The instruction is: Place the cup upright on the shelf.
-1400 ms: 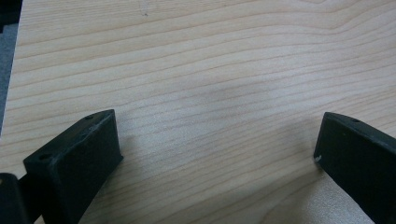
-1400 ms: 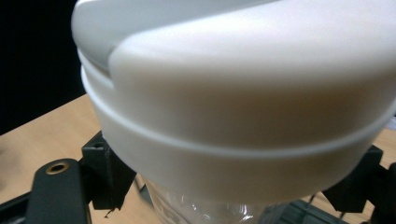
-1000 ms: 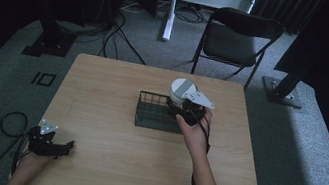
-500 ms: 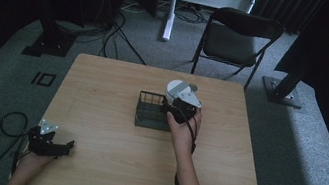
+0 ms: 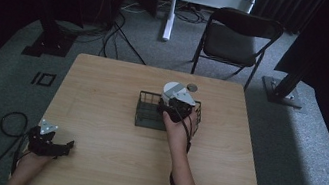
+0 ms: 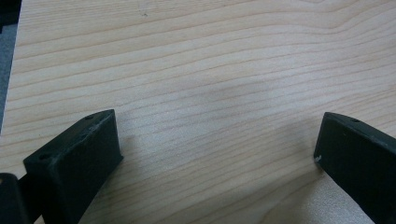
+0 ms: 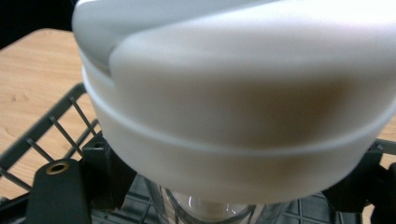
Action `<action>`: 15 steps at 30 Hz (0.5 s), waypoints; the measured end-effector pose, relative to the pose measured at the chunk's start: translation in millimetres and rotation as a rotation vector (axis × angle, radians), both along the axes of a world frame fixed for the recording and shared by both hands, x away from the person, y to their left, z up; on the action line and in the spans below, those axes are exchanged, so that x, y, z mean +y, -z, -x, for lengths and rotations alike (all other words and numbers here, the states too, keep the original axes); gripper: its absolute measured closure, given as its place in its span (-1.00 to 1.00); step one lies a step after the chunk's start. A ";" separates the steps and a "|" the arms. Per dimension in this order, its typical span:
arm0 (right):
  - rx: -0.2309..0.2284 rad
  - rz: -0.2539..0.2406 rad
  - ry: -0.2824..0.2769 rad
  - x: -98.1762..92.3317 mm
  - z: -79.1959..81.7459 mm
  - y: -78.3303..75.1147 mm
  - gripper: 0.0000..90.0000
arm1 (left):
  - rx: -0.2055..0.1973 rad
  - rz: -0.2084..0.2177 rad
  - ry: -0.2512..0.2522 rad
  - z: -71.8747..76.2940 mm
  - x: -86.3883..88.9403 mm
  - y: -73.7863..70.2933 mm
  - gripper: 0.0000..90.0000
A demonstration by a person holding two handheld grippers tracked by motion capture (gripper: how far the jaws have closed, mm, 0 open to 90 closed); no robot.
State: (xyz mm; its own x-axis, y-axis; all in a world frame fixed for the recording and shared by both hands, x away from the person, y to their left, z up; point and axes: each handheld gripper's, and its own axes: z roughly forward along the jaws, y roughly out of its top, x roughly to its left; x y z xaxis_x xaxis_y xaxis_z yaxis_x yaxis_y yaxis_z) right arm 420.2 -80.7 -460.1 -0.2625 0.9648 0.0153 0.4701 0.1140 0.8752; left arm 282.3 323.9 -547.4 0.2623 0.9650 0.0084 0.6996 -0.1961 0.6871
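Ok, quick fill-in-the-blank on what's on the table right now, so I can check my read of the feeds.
1. The right gripper holds a bottle with a ____ lid.
2. The bottle hangs over the black wire ____ on the table.
3. The left gripper rests near the table's front-left corner with its jaws ____.
4. Beyond the table stands a folding ____.

Missing words: white; basket; open; chair

Two handheld grippers, left gripper [image 5: 61, 146] and right gripper [image 5: 176, 108]: matte black blocky jaws with small screw holes, grey three-cornered top plates, trailing black cables; forearms bare, unsleeved.
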 end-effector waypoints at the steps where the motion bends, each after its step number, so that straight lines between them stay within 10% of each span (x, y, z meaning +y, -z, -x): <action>1: 0.009 -0.002 -0.003 0.2 -1.1 2.1 -0.59 | 0.000 0.000 0.000 0.0 0.0 0.0 -0.99; 15: 0.067 0.022 -0.020 3.5 -9.6 10.1 -0.59 | 0.000 0.000 0.000 0.0 0.0 0.0 -0.99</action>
